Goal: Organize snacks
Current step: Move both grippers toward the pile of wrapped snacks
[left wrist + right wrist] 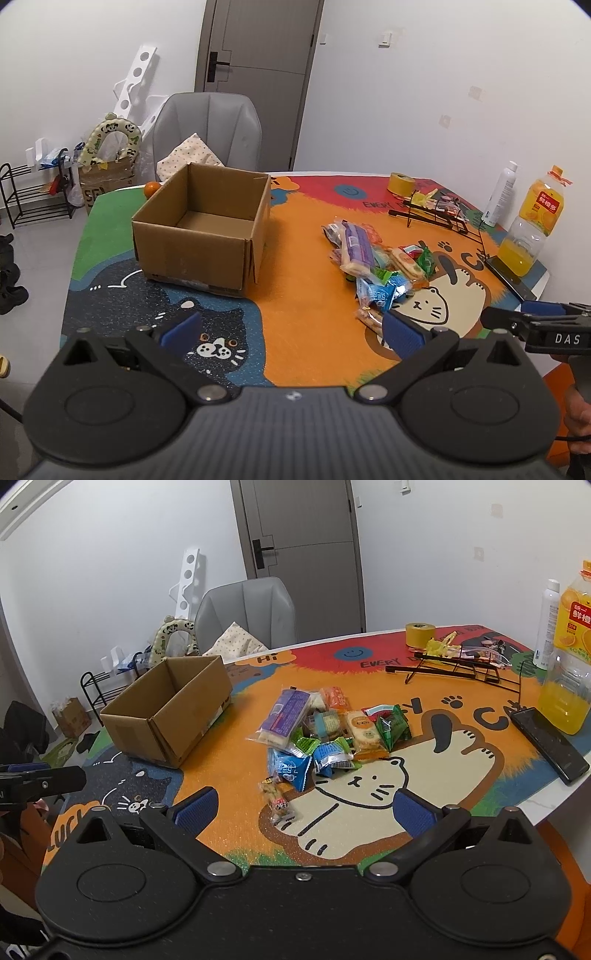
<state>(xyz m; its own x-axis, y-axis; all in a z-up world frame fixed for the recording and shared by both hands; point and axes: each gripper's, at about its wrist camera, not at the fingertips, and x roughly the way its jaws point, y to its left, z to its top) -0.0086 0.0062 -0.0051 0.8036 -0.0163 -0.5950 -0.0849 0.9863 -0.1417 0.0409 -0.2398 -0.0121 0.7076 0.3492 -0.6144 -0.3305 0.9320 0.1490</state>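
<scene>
Snack pile [325, 731] sits right of the cardboard box [170, 709], apart from it. Purple packet [286, 716] on the pile's box side, long axis pointing away from camera. Left gripper [291, 332] and right gripper [303, 808] both wide open, holding nothing.

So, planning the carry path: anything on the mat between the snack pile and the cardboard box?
Nothing: both wrist views show bare mat between snack pile and cardboard box.

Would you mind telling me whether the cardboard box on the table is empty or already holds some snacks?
Empty, as far as shown: the cardboard box stands open-topped with a bare floor visible, and the snacks lie piled on the mat outside it.
</scene>
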